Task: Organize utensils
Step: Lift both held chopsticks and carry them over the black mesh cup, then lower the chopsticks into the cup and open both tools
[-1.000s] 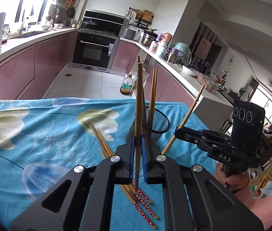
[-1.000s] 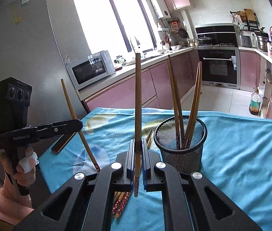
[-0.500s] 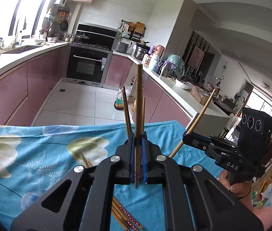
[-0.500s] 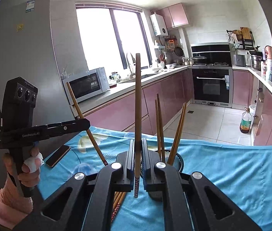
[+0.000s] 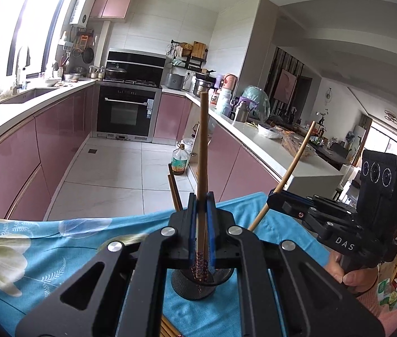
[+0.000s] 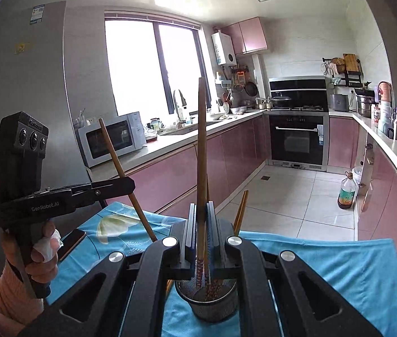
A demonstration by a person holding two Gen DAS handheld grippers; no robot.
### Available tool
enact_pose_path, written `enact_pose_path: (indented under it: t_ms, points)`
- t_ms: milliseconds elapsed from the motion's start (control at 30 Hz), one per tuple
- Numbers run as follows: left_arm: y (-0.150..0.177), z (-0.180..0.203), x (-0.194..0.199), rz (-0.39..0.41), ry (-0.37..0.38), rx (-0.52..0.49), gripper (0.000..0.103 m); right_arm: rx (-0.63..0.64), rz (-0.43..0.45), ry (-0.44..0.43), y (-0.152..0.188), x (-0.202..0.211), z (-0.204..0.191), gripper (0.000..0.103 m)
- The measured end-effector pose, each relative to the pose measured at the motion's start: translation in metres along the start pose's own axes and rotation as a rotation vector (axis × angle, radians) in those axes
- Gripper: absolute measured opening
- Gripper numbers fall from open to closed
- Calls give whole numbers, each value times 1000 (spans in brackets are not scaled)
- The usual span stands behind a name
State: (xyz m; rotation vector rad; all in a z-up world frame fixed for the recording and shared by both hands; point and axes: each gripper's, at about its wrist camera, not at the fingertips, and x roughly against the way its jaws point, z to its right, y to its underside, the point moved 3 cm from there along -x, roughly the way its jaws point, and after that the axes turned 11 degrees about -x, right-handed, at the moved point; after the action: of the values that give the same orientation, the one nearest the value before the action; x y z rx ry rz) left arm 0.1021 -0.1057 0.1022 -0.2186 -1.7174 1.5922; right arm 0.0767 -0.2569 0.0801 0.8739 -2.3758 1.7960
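Each gripper carries one wooden chopstick, upright, with its patterned end hanging just above the black mesh cup [image 5: 201,283]. The left gripper [image 5: 200,236] has its jaws closed on its chopstick [image 5: 202,151] near the decorated lower end, the plain shaft standing tall above the pads. The right gripper [image 6: 202,238] is clamped the same way on its own chopstick [image 6: 202,146]. The mesh cup already holds several chopsticks, leaning against its rim, and it stands on the blue flowered cloth [image 5: 44,241].

A chopstick like this is light, stiff and smooth (likely to pivot between flat pads if held far from its middle), so a hold low on the shaft suits a straight drop into the cup but gives little control of the top. More chopsticks [image 5: 167,330] lie on the cloth on the near side of the cup. A phone [image 6: 71,243] rests on the cloth well to the cup's left, seen from the right wrist.
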Motion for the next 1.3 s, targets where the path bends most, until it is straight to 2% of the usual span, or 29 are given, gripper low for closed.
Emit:
enact_pose_path:
  t_ms: [367, 600, 733, 1000, 1167, 1300]
  points:
    - [37, -11, -61, -169, 38, 21, 7, -12, -108, 60, 26, -39, 13, 6]
    - [60, -14, -88, -255, 52, 7, 7, -13, -221, 93, 43, -62, 19, 6]
    - [64, -21, -95, -265, 45, 16, 8, -33, -256, 105, 50, -72, 25, 7]
    - [70, -28, -112, -288, 24, 32, 8, -68, -257, 115, 52, -78, 34, 9]
    - [75, -29, -109, -287, 14, 44, 9, -68, -249, 111, 53, -75, 31, 15]
    - [78, -31, -100, -264, -5, 40, 15, -66, -233, 102, 55, -70, 27, 19]
